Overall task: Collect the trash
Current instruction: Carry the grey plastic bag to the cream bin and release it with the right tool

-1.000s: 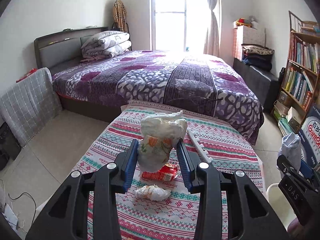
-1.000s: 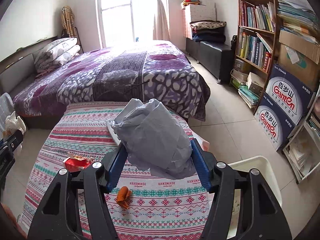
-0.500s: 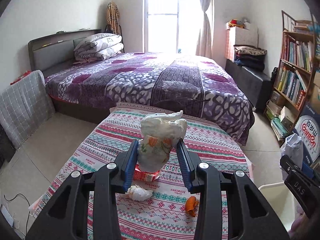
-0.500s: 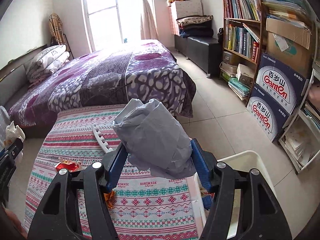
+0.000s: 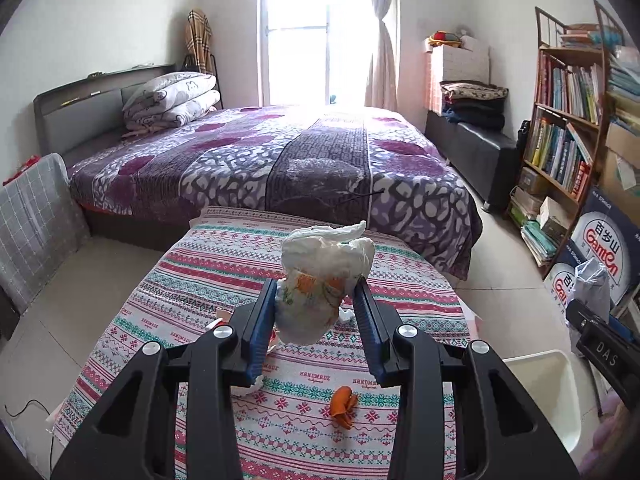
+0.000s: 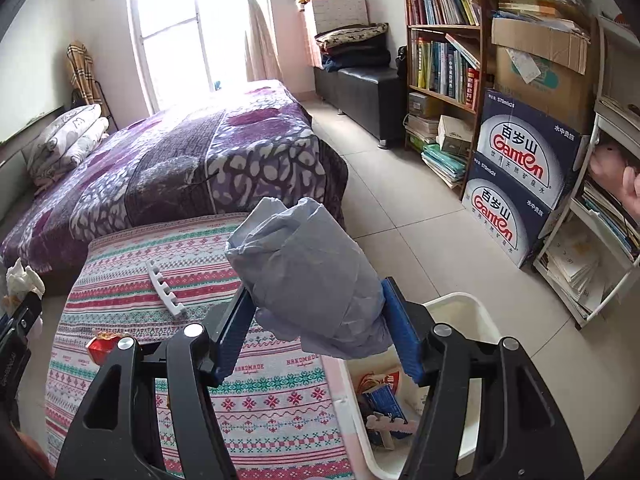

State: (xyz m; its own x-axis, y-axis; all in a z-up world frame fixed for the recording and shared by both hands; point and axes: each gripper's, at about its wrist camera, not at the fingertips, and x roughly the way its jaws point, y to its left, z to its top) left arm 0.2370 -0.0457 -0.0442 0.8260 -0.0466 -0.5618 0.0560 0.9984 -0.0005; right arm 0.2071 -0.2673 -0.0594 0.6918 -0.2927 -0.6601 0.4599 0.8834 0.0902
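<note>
My left gripper (image 5: pixel 316 304) is shut on a crumpled white wrapper with orange print (image 5: pixel 320 280), held above the patterned table (image 5: pixel 192 280). My right gripper (image 6: pixel 320 312) is shut on a crumpled grey plastic bag (image 6: pixel 312 276), held at the table's right edge, over the near rim of the white bin (image 6: pixel 460 308). The bin holds several pieces of trash and also shows in the left wrist view (image 5: pixel 548 384). On the table lie an orange scrap (image 5: pixel 343 400), a red wrapper (image 6: pixel 100 348) and a white toothed plastic strip (image 6: pixel 164 286).
A purple bed (image 5: pixel 280 160) stands beyond the table. A bookshelf (image 6: pixel 444 40) and stacked blue water boxes (image 6: pixel 520 176) line the right wall. A dark bench (image 6: pixel 360 92) sits by the window. Tiled floor lies between the bed and the shelves.
Both grippers have swung right with their trash. The bin has come into view under the right gripper. The orange scrap now shows in the left wrist view.
</note>
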